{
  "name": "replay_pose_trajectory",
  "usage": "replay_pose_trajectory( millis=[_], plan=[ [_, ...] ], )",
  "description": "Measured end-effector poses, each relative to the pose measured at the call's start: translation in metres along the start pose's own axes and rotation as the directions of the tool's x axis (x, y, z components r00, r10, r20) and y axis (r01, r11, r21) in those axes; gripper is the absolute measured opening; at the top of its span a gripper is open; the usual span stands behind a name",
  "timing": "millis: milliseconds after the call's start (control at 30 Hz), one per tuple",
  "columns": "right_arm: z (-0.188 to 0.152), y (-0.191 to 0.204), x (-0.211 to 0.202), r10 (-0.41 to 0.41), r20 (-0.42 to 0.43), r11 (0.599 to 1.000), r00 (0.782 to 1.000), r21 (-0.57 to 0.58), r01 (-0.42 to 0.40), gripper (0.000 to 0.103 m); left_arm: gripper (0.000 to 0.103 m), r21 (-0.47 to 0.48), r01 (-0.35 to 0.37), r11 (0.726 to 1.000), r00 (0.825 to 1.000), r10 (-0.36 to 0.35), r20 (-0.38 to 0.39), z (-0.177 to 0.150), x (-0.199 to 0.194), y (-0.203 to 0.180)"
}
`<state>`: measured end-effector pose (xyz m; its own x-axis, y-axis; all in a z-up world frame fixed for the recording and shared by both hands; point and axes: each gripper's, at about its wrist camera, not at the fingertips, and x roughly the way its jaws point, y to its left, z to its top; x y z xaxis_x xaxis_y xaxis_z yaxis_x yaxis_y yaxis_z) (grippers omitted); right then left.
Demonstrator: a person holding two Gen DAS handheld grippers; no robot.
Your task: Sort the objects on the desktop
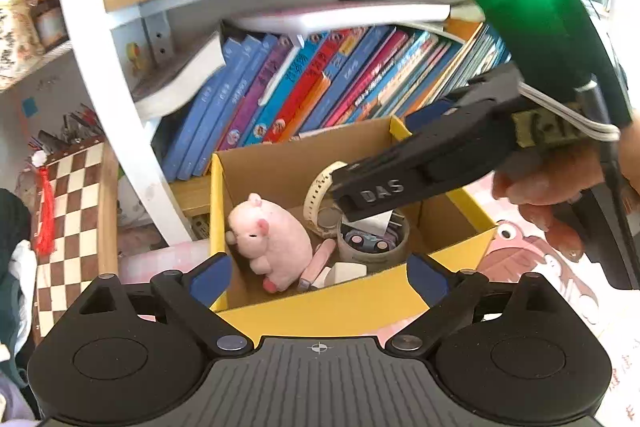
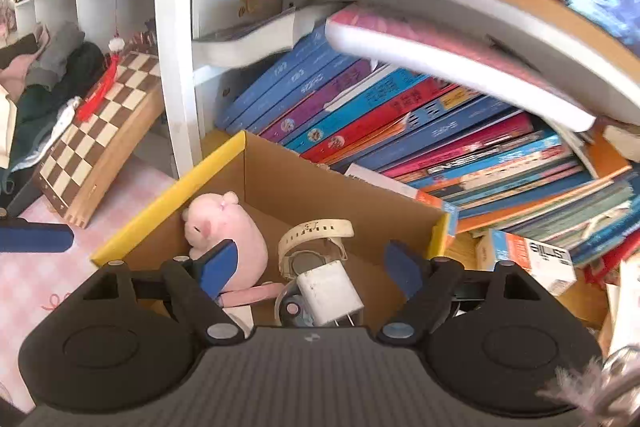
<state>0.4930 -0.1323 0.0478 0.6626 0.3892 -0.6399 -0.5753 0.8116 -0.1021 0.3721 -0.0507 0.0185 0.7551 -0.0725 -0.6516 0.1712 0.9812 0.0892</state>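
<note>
A cardboard box with a yellow rim (image 1: 352, 303) (image 2: 168, 195) stands against the bookshelf. Inside lie a pink plush pig (image 1: 272, 239) (image 2: 232, 231), a white watch (image 1: 316, 195) (image 2: 316, 231), a tape roll (image 1: 372, 251) and a white charger (image 2: 328, 289) resting on the roll. My left gripper (image 1: 320, 279) hangs open above the box's near wall, nothing between its blue pads. My right gripper (image 2: 312, 267) is open over the box, above the charger, its pads clear of it. In the left wrist view, the right gripper's black finger (image 1: 384, 187) reaches in from the right, held by a hand (image 1: 552, 187).
A row of leaning books (image 1: 320, 87) (image 2: 400, 123) fills the shelf behind the box. A chessboard (image 1: 72, 219) (image 2: 104, 131) leans at the left on the pink checked cloth (image 2: 60, 279). A small carton (image 2: 528, 259) lies right of the box.
</note>
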Motion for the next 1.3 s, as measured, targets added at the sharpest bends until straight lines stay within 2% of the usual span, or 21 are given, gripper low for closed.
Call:
replay_pose_trajectory(
  millis=[233,467,700,867,1033,1233,1300],
  plan=[
    [-0.019,0.014,-0.055,-0.057,0.059,0.997,0.997,0.046,0.055,0.084,0.096,-0.04,0.001,0.999,0.999,0.001,0.046,-0.018,-0.038,0.006],
    [-0.05,0.032,-0.105,-0.11,0.083,0.988,0.99,0.117,0.1,0.086,0.096,-0.058,-0.021,0.998,0.999,0.024,0.047,-0.049,-0.079,0.013],
    [-0.096,0.051,-0.161,-0.11,0.068,0.968,0.992,0.233,0.091,0.091,0.101,-0.041,-0.056,0.998,0.997,0.058,0.06,-0.08,-0.131,0.019],
    [-0.133,0.071,-0.193,-0.123,0.054,0.96,0.991,0.261,0.104,0.093,0.102,-0.035,-0.06,0.998,0.995,0.062,0.074,-0.104,-0.162,0.021],
    [-0.168,0.093,-0.216,-0.158,0.04,0.946,0.987,0.292,0.139,0.095,0.102,-0.041,-0.061,0.997,0.997,0.063,0.046,-0.132,-0.179,0.017],
    [-0.209,0.122,-0.237,-0.235,0.028,0.921,0.972,0.327,0.213,0.1,0.102,-0.11,-0.089,0.99,0.994,0.095,0.048,-0.163,-0.193,0.013],
    [-0.22,0.132,-0.239,-0.238,0.014,0.923,0.971,0.314,0.222,0.1,0.102,-0.13,-0.107,0.986,0.992,0.115,0.052,-0.174,-0.197,0.012]
  ],
)
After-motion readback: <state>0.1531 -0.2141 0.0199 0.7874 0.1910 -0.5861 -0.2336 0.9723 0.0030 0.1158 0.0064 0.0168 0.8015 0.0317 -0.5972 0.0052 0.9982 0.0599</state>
